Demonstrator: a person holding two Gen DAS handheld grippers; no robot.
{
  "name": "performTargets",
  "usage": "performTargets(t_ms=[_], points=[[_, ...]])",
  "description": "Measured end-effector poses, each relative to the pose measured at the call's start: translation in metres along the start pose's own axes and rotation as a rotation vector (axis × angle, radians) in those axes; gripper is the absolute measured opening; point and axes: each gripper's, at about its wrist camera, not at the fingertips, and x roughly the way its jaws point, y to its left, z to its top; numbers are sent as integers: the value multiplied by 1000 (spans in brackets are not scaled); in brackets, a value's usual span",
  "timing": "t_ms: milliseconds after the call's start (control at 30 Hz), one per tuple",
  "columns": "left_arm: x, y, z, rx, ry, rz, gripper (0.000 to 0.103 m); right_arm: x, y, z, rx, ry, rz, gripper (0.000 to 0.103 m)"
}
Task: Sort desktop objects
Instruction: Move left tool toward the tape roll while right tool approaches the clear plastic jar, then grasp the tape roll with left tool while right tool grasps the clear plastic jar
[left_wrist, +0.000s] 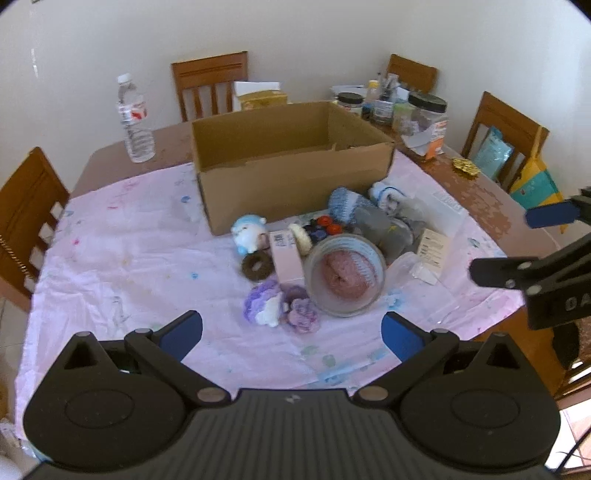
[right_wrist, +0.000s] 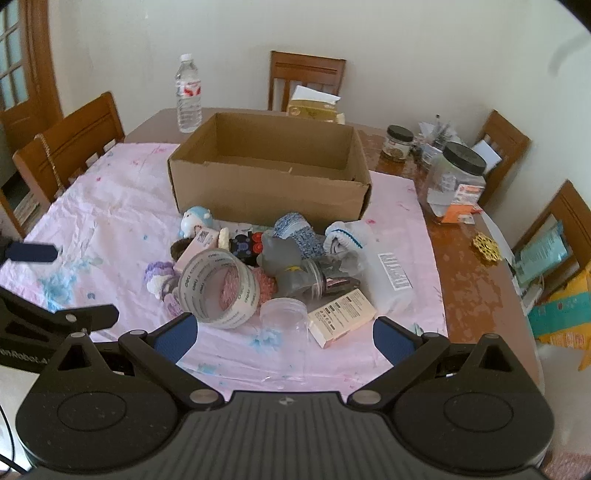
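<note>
An open, empty cardboard box (left_wrist: 291, 162) (right_wrist: 269, 173) stands mid-table on a pink cloth (left_wrist: 129, 258). In front of it lies a heap: a clear tape roll (left_wrist: 345, 275) (right_wrist: 219, 288), a purple crochet piece (left_wrist: 279, 306) (right_wrist: 160, 277), a blue-white plush (left_wrist: 249, 229) (right_wrist: 195, 219), a brown ring (left_wrist: 256, 266), a pink box (left_wrist: 284, 254), blue knit rolls (right_wrist: 295, 230), a grey toy (right_wrist: 284, 266), a clear jar (right_wrist: 284, 317) and a small carton (right_wrist: 341, 317). My left gripper (left_wrist: 291, 334) is open and empty, near the purple crochet. My right gripper (right_wrist: 284, 338) is open and empty, just before the clear jar.
A water bottle (left_wrist: 135, 118) (right_wrist: 188, 96) stands at the back left. Jars and clutter (right_wrist: 454, 173) crowd the back right corner of the table. Wooden chairs (right_wrist: 306, 79) surround the table. A gold trinket (right_wrist: 487, 245) lies near the right edge.
</note>
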Motion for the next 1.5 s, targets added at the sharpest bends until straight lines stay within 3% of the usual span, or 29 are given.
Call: performTargets(t_ms=[167, 900, 1300, 1500], points=[[13, -5, 5, -26, 33, -54, 102, 16, -7, -1, -54, 14, 49, 103], [109, -33, 6, -14, 0, -85, 102, 58, -58, 3, -192, 30, 199, 103], [122, -38, 10, -65, -10, -89, 100, 67, -71, 2, -244, 50, 232, 103], [125, -38, 12, -94, -10, -70, 84, 68, -71, 2, -296, 48, 271, 103]])
